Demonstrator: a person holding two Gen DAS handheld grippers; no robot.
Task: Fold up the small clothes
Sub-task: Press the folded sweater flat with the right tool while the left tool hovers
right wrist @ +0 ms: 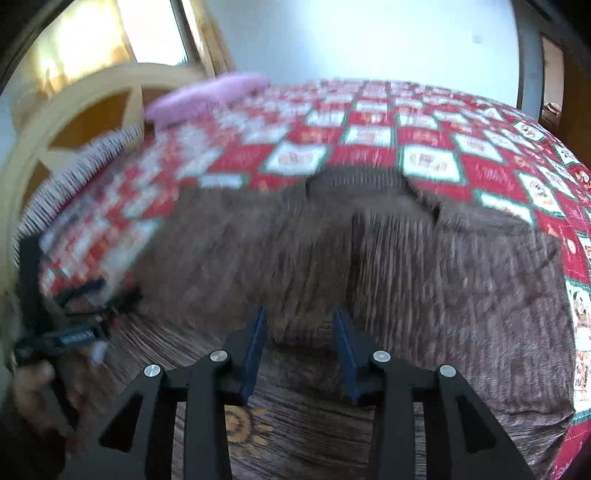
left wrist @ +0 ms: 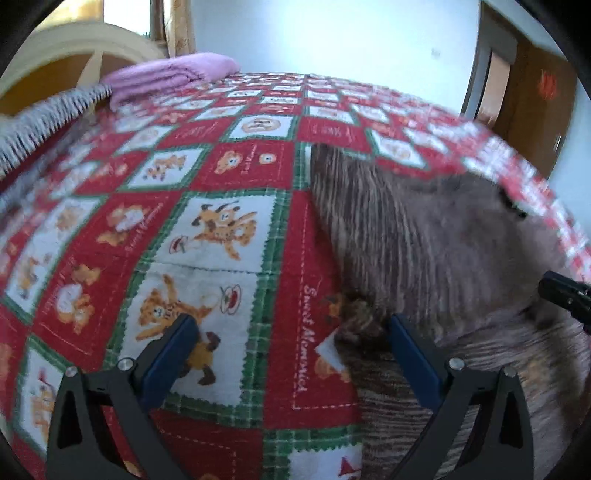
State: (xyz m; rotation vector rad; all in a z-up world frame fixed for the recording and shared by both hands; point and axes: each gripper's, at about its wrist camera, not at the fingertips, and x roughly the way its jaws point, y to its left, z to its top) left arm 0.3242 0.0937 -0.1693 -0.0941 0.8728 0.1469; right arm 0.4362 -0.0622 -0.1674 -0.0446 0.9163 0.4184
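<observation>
A red patchwork bedspread (left wrist: 236, 166) covers the bed, with a brown ribbed garment (right wrist: 406, 266) spread flat on it. The left gripper (left wrist: 291, 332) is spread wide at the garment's edge; the right gripper (right wrist: 299, 325) is parted above the cloth, pinching nothing.

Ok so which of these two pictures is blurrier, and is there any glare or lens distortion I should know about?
Right wrist view: blurrier, the brown garment and patterned bedcover smeared, worst at left; window blown out. Left wrist view: sharper near centre, the bedcover's bear prints readable, softer toward its edges; the pink folded cloth is fairly clear. Both: fisheye bulges the bed, dark corners.
</observation>
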